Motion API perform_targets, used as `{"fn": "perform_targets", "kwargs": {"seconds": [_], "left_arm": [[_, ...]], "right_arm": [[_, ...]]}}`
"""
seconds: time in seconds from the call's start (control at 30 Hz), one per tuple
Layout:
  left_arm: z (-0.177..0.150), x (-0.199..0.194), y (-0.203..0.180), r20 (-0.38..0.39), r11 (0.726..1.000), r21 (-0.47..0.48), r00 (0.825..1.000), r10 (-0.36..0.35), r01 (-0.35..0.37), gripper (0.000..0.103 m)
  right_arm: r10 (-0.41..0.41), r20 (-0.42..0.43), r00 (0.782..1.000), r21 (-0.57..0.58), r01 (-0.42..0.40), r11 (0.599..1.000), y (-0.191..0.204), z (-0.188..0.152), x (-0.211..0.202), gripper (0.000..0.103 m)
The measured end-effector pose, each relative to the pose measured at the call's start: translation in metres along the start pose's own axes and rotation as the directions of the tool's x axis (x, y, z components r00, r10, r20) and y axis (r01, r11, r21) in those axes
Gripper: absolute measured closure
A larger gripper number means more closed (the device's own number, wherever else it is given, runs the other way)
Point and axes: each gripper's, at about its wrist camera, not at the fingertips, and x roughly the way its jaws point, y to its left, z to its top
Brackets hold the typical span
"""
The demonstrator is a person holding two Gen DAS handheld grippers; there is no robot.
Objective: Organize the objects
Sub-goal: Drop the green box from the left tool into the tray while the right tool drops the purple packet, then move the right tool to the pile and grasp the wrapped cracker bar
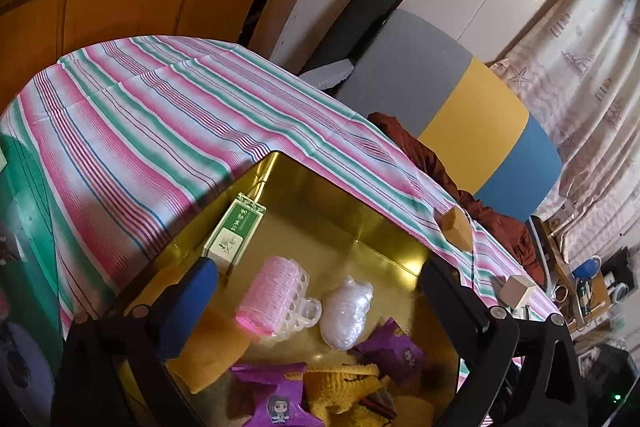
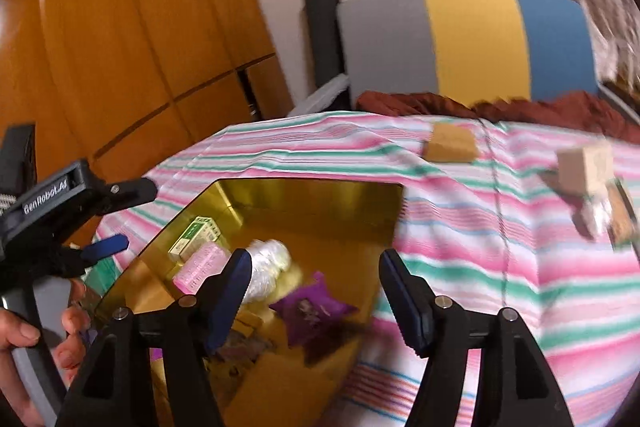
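Both tongs, left (image 1: 316, 291) and right (image 2: 316, 291), gape empty above the gold tin (image 1: 360, 211)

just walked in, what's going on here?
A person is sorting small items into a gold tin on a striped tablecloth. Both grippers, left and right, hover open over it, holding nothing. Inside: a pink hair roller, a green box, purple snack packets. Two tan blocks remain outside.

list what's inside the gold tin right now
Inside the gold tin: a green box, a pink hair roller, a clear plastic-wrapped lump, purple snack packets and yellow knitted pieces. The near end is cut off, so anything there is unseen.
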Motion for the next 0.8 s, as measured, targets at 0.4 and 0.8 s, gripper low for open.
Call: {"fn": "perform_targets", "kwargs": {"seconds": [0.4, 0.8], "left_arm": [[-0.035, -0.006, -0.056, -0.068, 0.979, 0.172, 0.993, -0.100, 0.110, 0.000], [-0.090, -0.012, -0.113, -0.201, 0.913, 0.330, 0.963, -0.182, 0.242, 0.000]], "right_arm": [[-0.146, -0.024, 0.989, 0.091, 0.147, 0.985, -0.064, -0.021, -0.038, 0.036], [-0.285, -0.073, 0.956, 0.137, 0.292, 0.946, -0.144, -0.048, -0.074, 0.036]]}}
